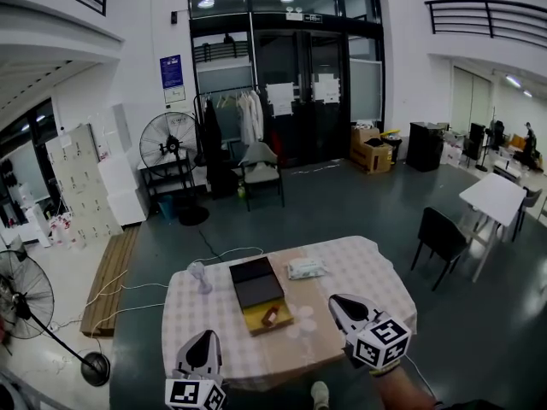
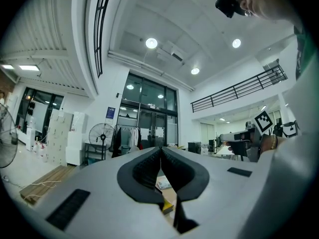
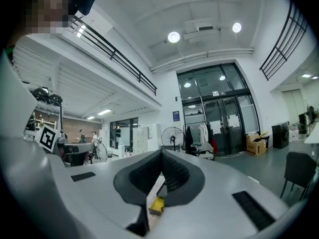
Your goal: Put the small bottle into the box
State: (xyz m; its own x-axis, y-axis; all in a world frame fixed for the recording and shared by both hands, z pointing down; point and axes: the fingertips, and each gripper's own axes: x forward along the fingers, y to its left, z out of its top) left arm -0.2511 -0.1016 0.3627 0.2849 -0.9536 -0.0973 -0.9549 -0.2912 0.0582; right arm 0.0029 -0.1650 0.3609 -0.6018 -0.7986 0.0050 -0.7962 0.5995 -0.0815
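On the checked table point(image 1: 376, 267) the box stands open, its dark lid point(image 1: 256, 282) folded back and its yellow base point(image 1: 261, 321) toward me. A small red-brown thing, seemingly the small bottle point(image 1: 271, 315), lies inside the yellow base. My left gripper point(image 1: 205, 336) hangs at the table's near left edge, shut and empty. My right gripper point(image 1: 335, 300) is over the near right part of the table, right of the box, also shut with nothing in it. A yellow corner of the box point(image 2: 167, 206) shows below the closed left gripper point(image 2: 160, 148), and the box point(image 3: 157, 204) shows again under the right gripper point(image 3: 161, 152).
A clear stemmed glass point(image 1: 198, 275) stands left of the box, and a white packet point(image 1: 306, 269) lies behind it. A floor fan point(image 1: 26, 297) is at the left. A black chair point(image 1: 442, 233) and a white table point(image 1: 494, 196) stand to the right. A shoe point(image 1: 320, 394) is below the table edge.
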